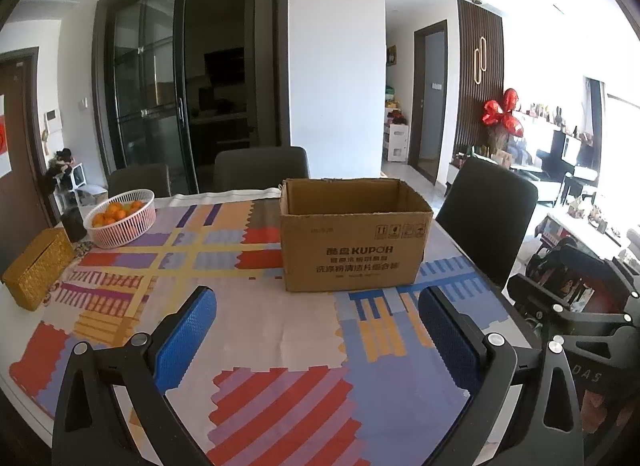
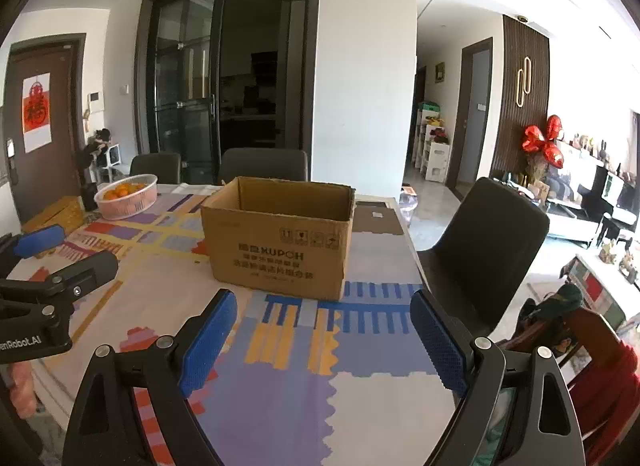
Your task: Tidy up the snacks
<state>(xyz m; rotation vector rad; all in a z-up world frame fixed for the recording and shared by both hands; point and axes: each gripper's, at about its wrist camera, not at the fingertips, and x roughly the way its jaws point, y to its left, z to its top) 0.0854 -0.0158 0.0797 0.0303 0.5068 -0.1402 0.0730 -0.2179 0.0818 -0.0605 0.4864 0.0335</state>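
Gold textured tissue box (image 1: 38, 270) and pink basket of oranges (image 1: 122, 221) are seen at 10 o'clock; open brown cardboard box (image 1: 354, 242) at 12, contents hidden. Left gripper (image 1: 316, 342) and right gripper (image 2: 324, 340) are spread, empty. No snacks sighted; nothing judged done.

Open brown cardboard box (image 1: 352, 250) upright on patterned tablecloth (image 1: 256, 330)

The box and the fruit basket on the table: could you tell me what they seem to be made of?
Box: corrugated cardboard, matte brown, with printed text and rough cut edges. Fruit basket: probably plastic, pale pink, with a fine slotted wall.
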